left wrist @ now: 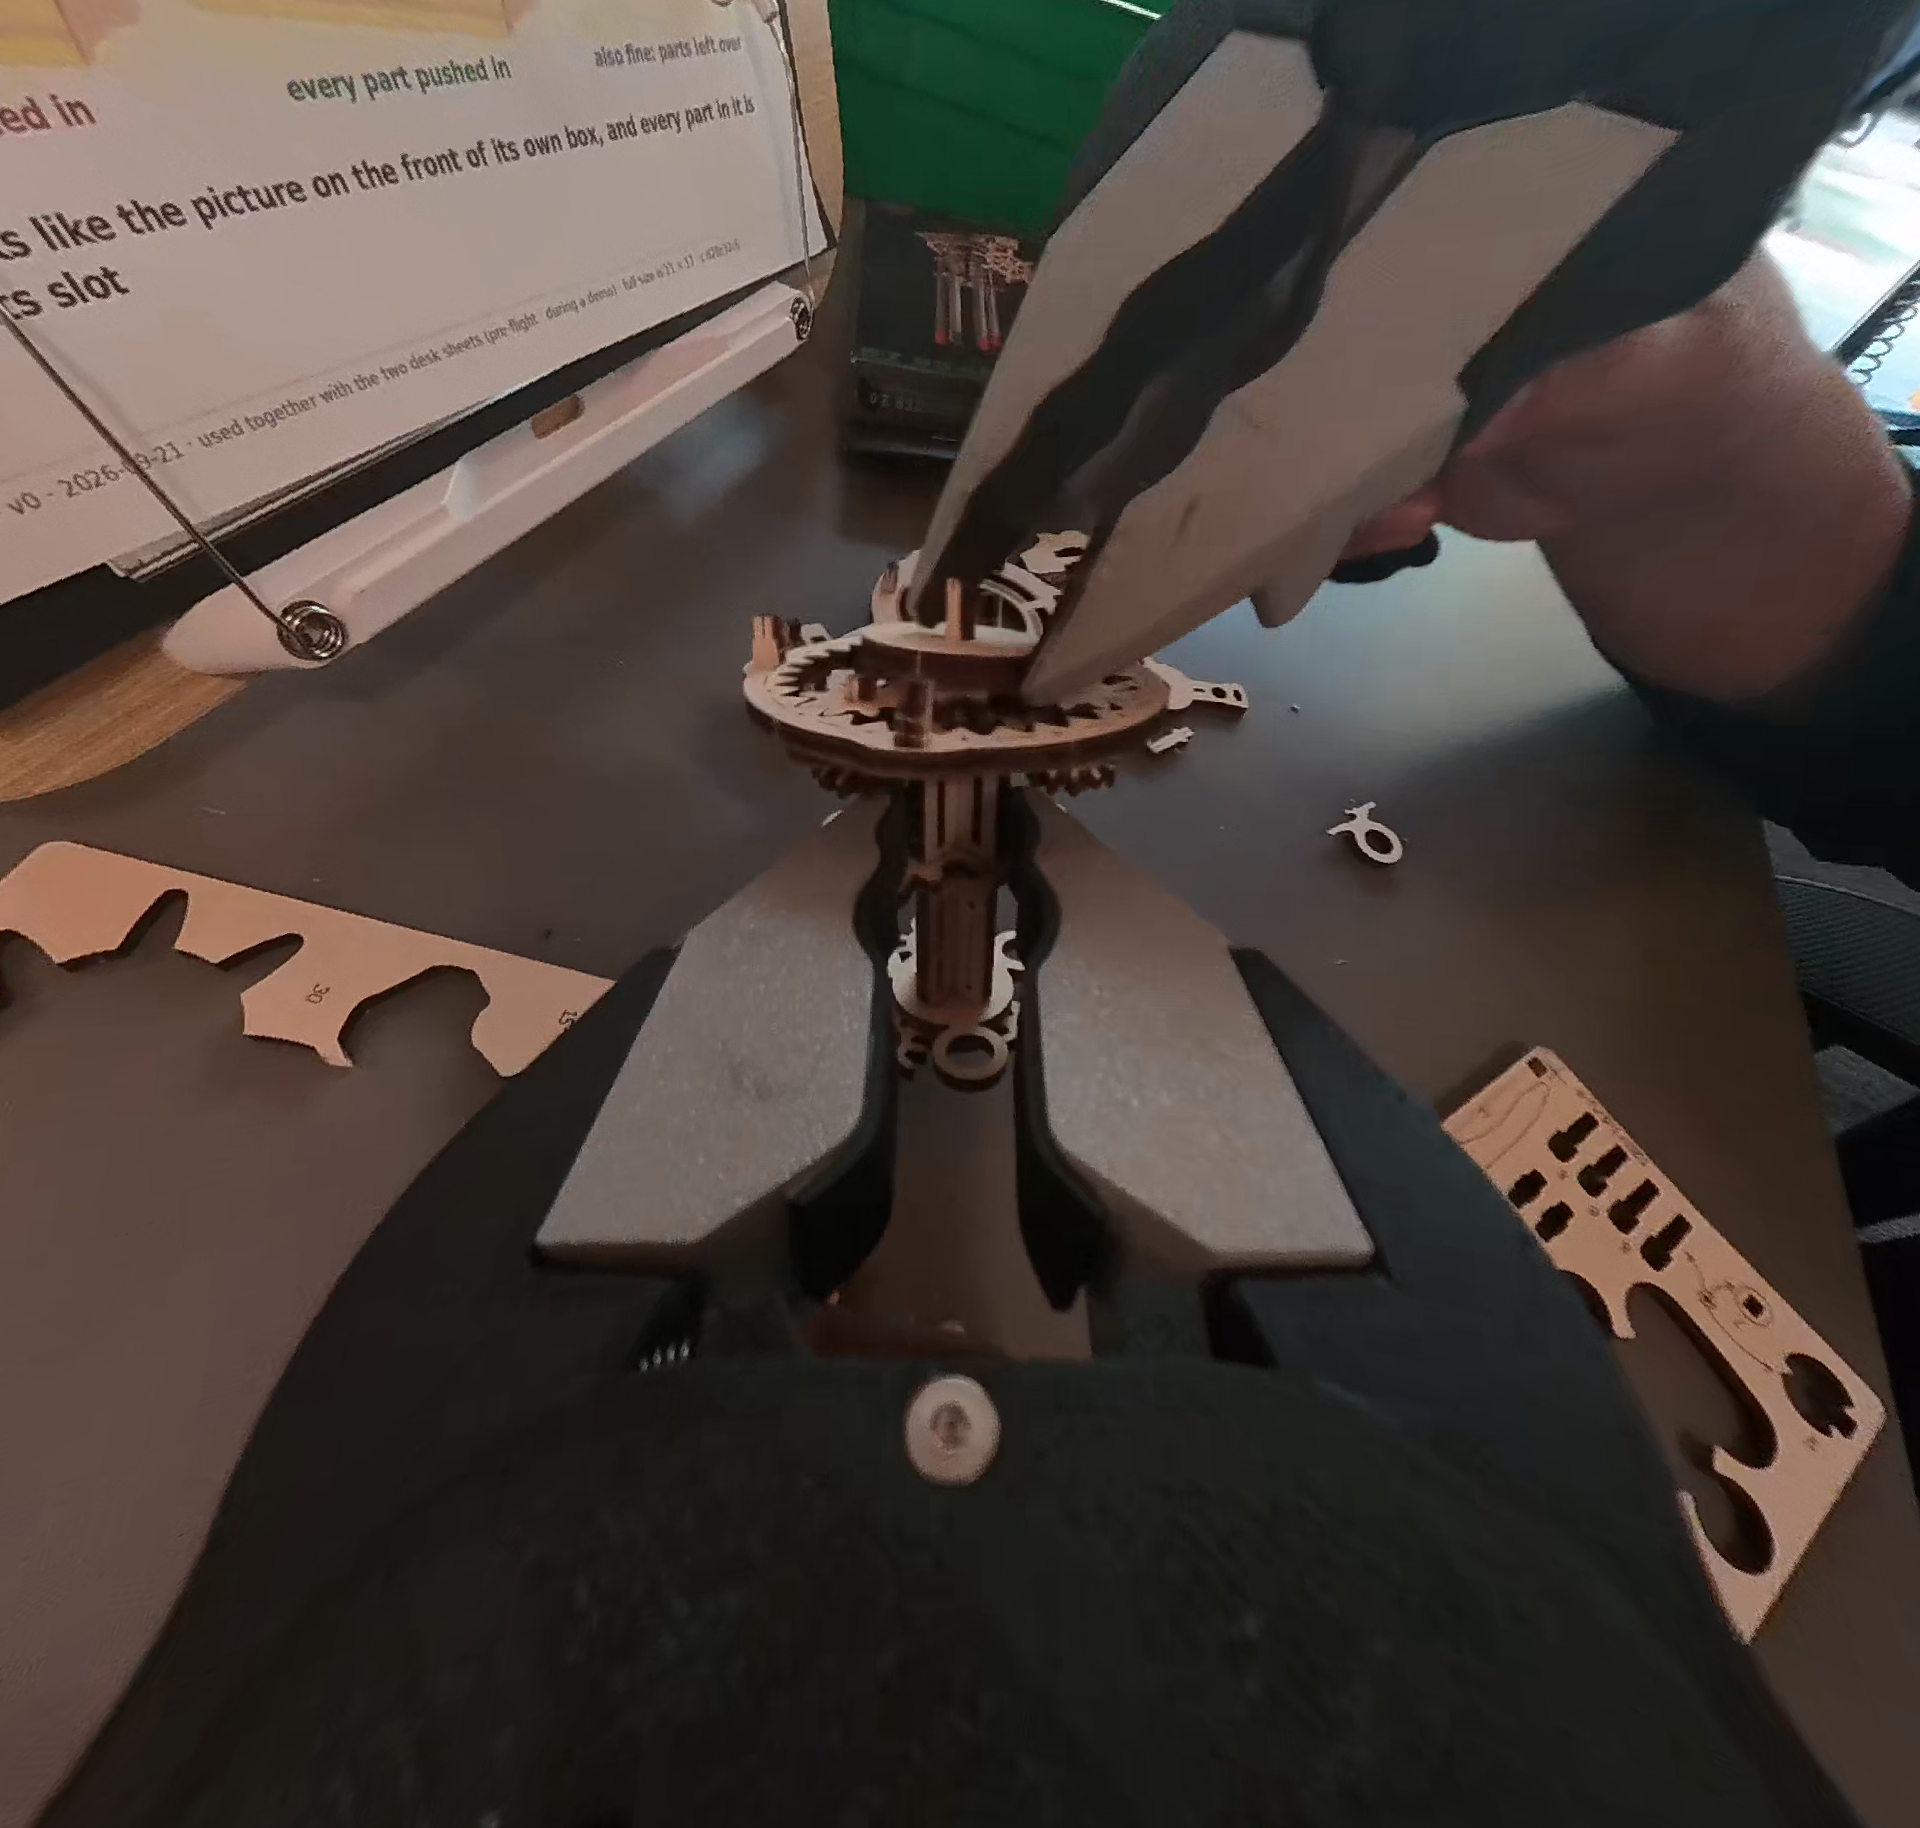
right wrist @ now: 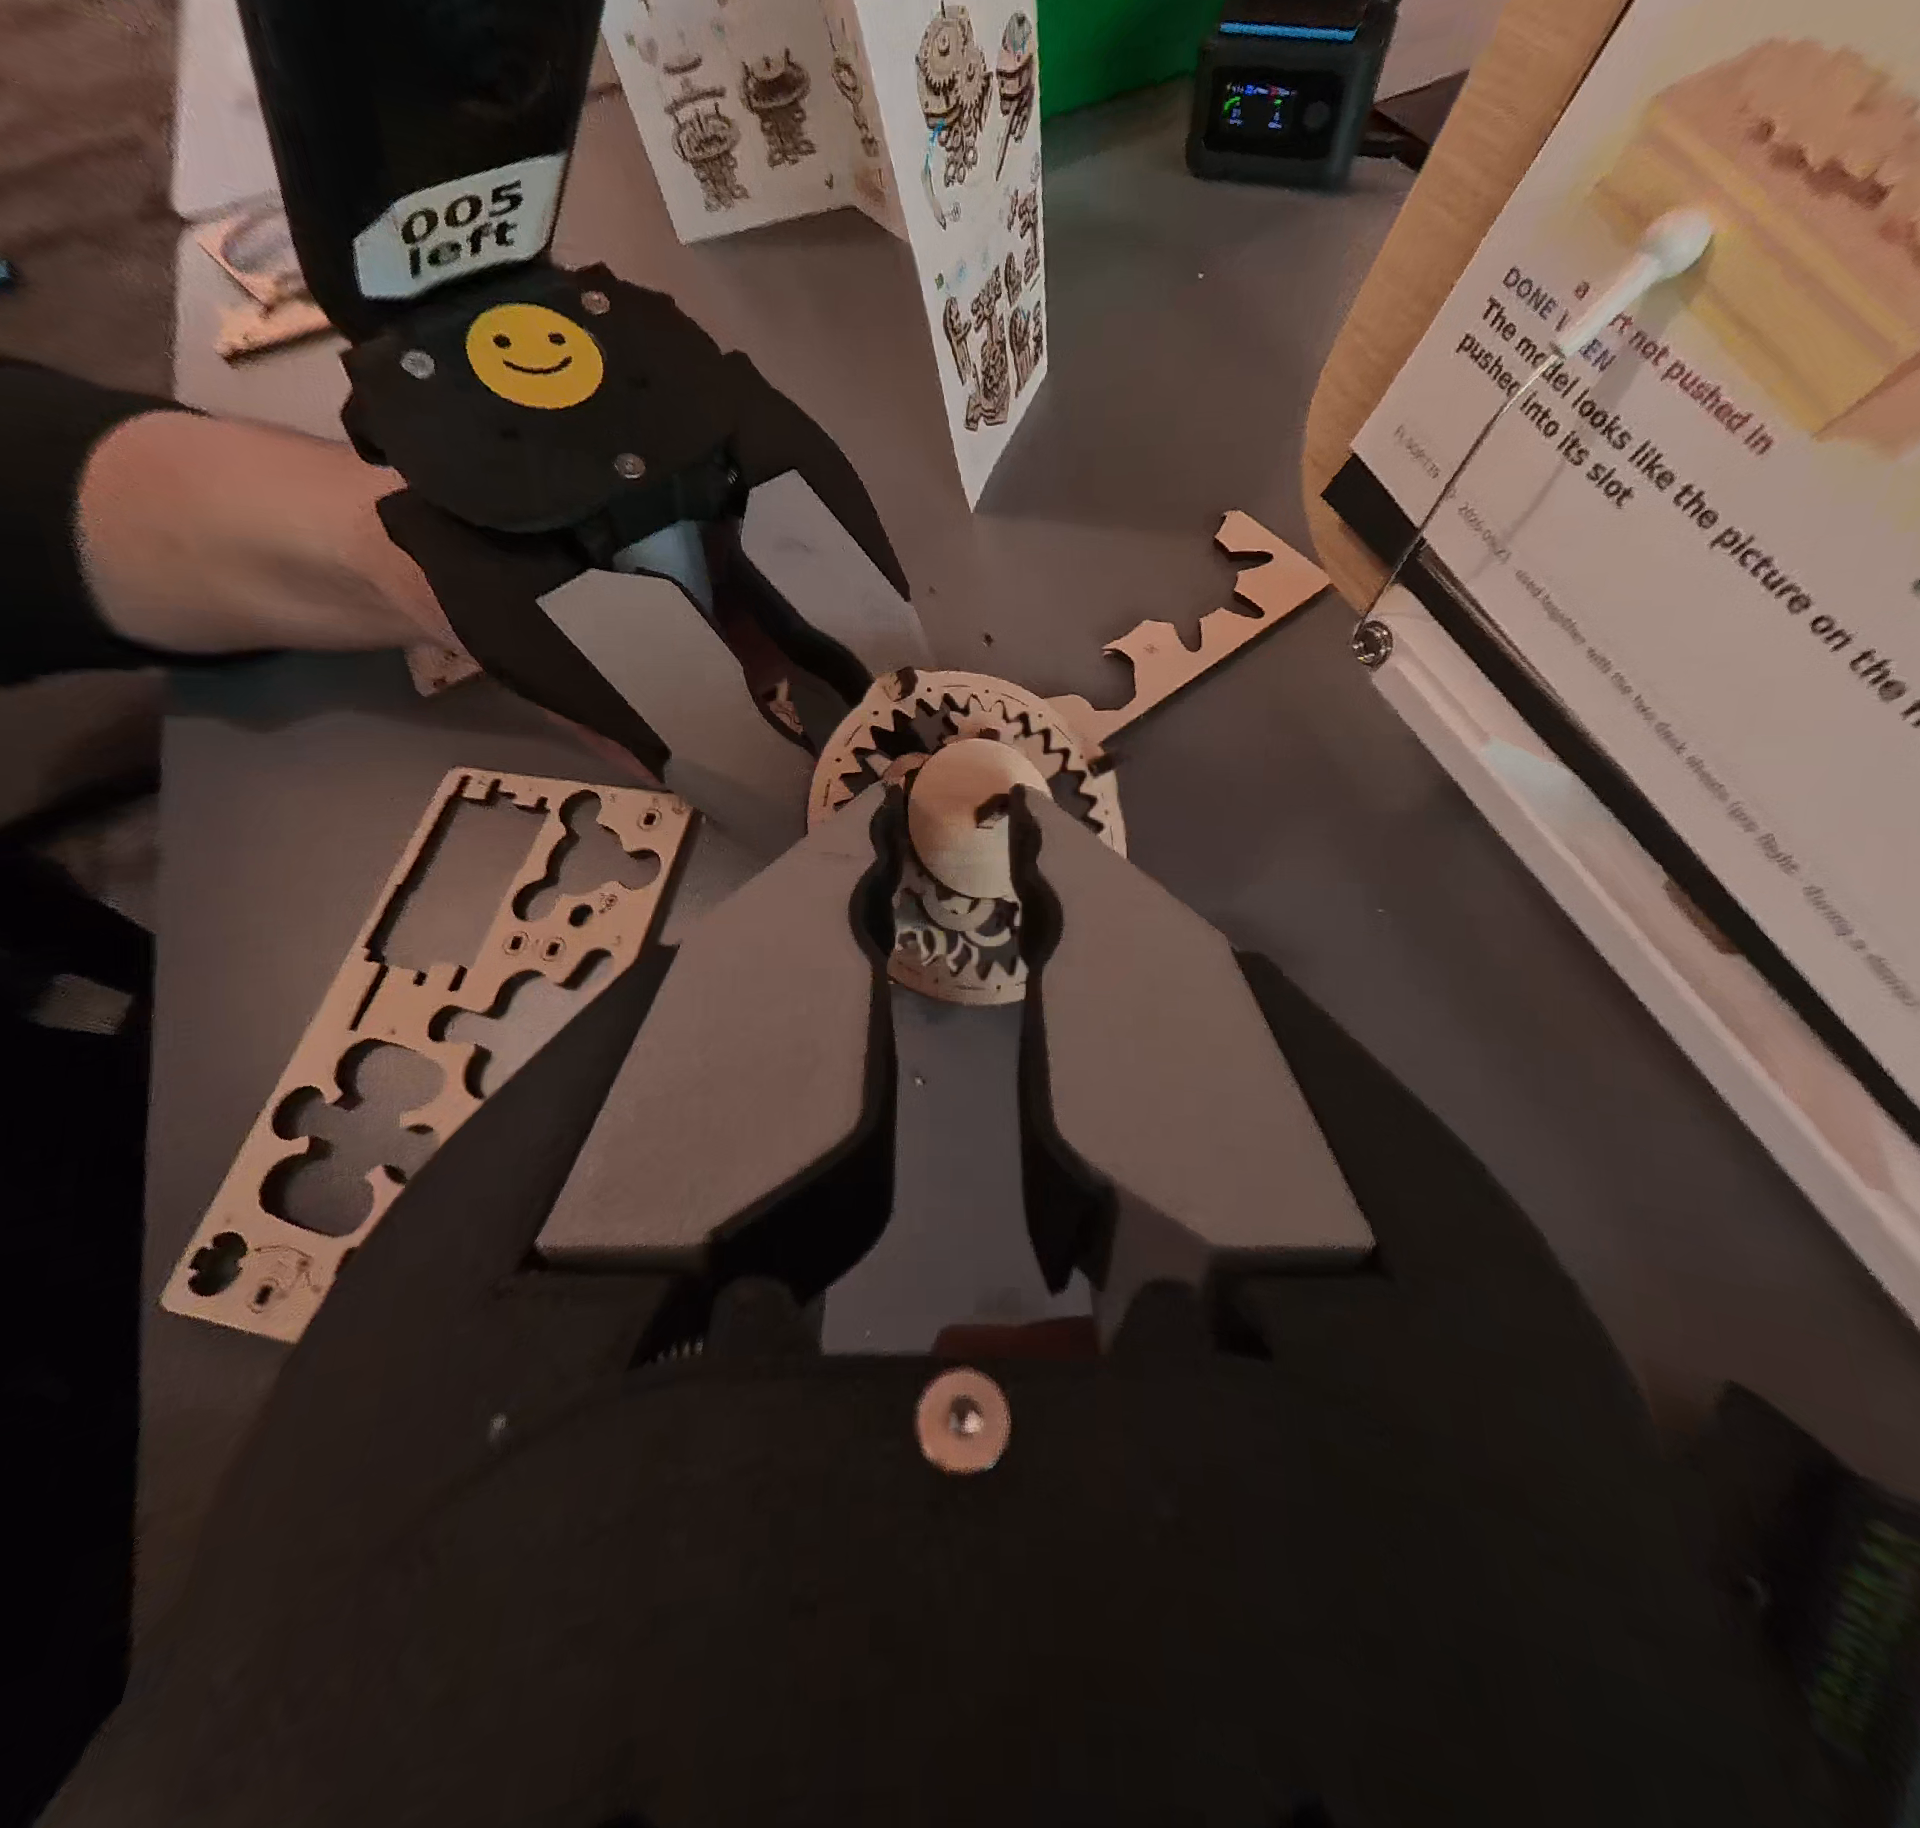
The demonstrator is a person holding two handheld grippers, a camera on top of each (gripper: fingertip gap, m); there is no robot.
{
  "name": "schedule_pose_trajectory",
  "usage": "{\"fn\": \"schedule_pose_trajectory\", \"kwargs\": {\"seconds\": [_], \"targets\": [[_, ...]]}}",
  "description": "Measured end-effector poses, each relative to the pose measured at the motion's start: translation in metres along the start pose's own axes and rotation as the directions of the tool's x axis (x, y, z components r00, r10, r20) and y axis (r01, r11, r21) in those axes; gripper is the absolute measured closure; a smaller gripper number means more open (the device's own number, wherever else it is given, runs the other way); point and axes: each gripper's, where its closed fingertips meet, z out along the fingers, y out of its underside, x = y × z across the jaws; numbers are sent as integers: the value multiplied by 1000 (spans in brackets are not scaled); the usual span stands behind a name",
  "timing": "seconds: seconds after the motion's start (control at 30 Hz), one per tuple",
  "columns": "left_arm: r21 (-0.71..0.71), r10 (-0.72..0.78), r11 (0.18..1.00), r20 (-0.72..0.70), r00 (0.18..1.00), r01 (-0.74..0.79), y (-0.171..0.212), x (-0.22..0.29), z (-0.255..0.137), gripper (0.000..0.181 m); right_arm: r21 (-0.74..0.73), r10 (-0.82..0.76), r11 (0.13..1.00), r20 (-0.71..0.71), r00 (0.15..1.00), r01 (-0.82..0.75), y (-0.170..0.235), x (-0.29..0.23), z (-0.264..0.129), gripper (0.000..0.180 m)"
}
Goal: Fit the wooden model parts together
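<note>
The left gripper [left wrist: 951, 905] has its two fingers closed to a narrow gap around the slatted column of the one wooden model [left wrist: 951, 729], gripping it just below the toothed ring. Above its fingertips the model's round gear platform spreads out, with thin pegs standing up from it.

The right gripper [right wrist: 956, 833] reaches down onto the top of that platform; its two fingers are nearly closed on a small round wooden disc [right wrist: 961, 822] that sits at the centre of the toothed ring, with a peg showing through the disc's hole.

Beyond the fingers, on the dark table [left wrist: 582, 739], lie two punched-out wooden sheets: one [left wrist: 281, 957] left of the left gripper, one [left wrist: 1673, 1352] to its right. At least three small loose wooden pieces lie right of the model; the clearest is a looped piece [left wrist: 1366, 833].

Farther out stand one white stand holding a printed sheet [left wrist: 416, 251], one folded instruction leaflet [right wrist: 894, 116], one green bin [left wrist: 987, 64] and one small dark device with a lit screen [right wrist: 1283, 100]. A person's hand [left wrist: 1662, 500] holds the right gripper.
</note>
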Motion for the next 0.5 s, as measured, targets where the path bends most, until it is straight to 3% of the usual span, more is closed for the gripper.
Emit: {"fn": "schedule_pose_trajectory", "kwargs": {"seconds": [0.13, 0.2, 0.33, 0.5], "targets": [[3, 14, 1000, -9, 1000, -14, 0, 2, 0, 165, 0, -6, 1000, -6, 1000, 6, -2, -1, -3, 164], [-4, 19, 1000, -4, 1000, -19, 1, 2, -1, 166, 69, 39, 997, 5, 999, -40, -11, 4, -12, 176], [5, 22, 1000, 1, 1000, -22, 0, 2, -1, 165, 96, 155, 982, 106, 982, -165, -14, 5, -25, 141], [6, 52, 999, 35, 998, -52, 0, 1, -1, 165, 33, 194, 980, 105, 975, -198, -3, 1, -6, 146]]}}
